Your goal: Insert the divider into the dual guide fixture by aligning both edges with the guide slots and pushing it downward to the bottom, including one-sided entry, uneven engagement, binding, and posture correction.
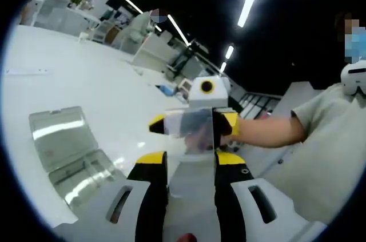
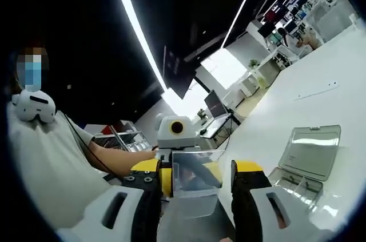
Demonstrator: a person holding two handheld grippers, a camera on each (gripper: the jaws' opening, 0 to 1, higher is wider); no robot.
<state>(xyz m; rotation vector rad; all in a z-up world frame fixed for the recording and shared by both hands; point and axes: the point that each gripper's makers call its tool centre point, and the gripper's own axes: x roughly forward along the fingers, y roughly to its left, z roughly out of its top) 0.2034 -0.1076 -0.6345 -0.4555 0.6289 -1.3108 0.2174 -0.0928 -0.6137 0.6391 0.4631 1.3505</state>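
Note:
The divider [image 1: 190,130] is a clear plastic plate held in the air between two grippers that face each other. In the left gripper view my left gripper [image 1: 190,162] rises from the bottom, its jaws closed against the plate's lower side edges. The right gripper [image 1: 194,123] comes in from beyond and clamps the same plate from the far side. The right gripper view has the divider [image 2: 196,176] between my right gripper's [image 2: 197,173] yellow-tipped jaws. The guide fixture [image 1: 71,153], a clear box with its lid open, lies on the white table, also seen as the fixture [image 2: 306,165] low on the right.
The white table [image 1: 86,82] stretches far behind the fixture. A person in a grey shirt [image 1: 326,145] stands close on the right, forearm [image 1: 266,130] reaching to the right gripper. Desks and machines [image 1: 154,47] line the far edge.

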